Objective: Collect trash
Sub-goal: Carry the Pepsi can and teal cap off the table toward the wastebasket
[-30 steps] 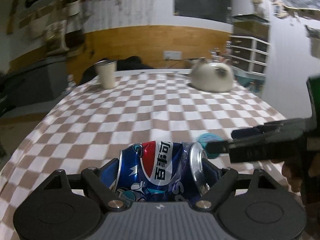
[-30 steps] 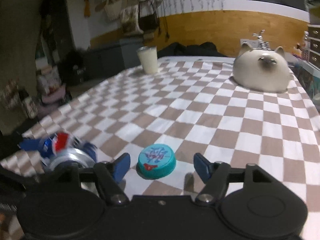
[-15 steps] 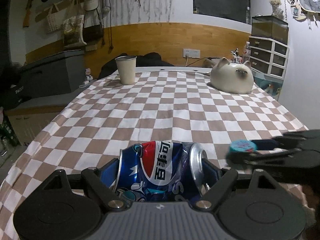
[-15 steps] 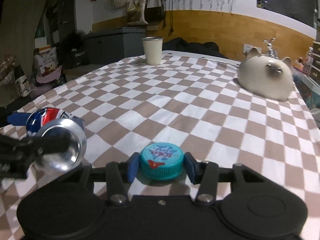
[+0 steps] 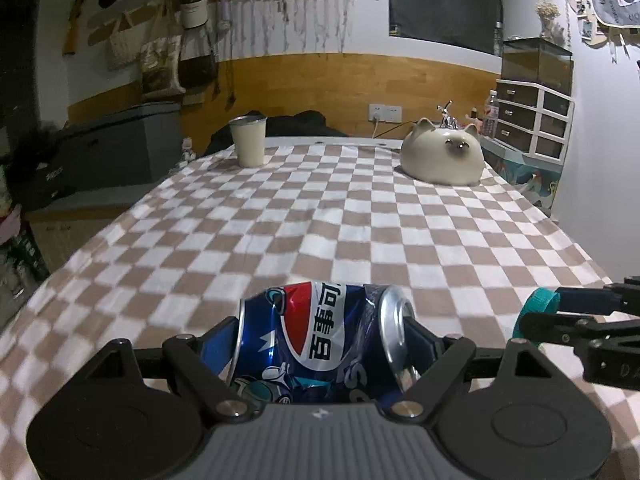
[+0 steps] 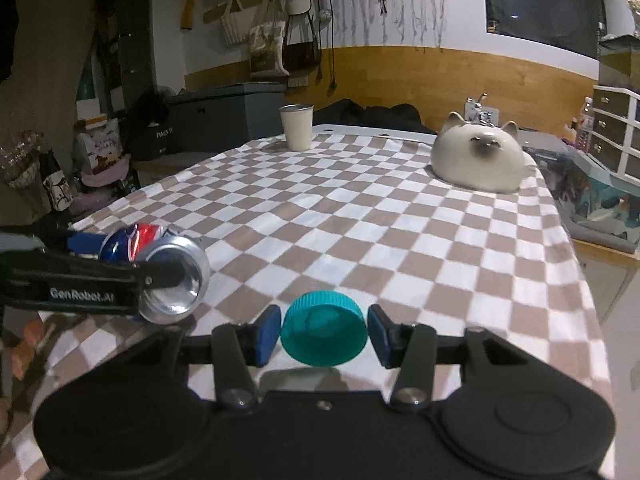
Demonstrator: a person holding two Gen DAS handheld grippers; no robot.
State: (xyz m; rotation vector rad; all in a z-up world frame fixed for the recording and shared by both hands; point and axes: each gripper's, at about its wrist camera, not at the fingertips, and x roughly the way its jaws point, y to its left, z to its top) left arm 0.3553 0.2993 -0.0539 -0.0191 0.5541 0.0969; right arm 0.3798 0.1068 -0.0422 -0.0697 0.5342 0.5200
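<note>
The left gripper (image 5: 322, 344) has its fingers clamped on a crushed blue cola can (image 5: 320, 340), held sideways above the near left part of the checkered counter (image 5: 320, 220). Just right of it, the right gripper (image 6: 323, 334) pinches a teal bottle cap (image 6: 323, 334) between its blue fingers (image 6: 267, 334), lifted off the cloth near the near edge. At the far edge stand a cream cup (image 6: 297, 127) towards the left corner and a round cat figure (image 6: 478, 160) towards the right corner.
</note>
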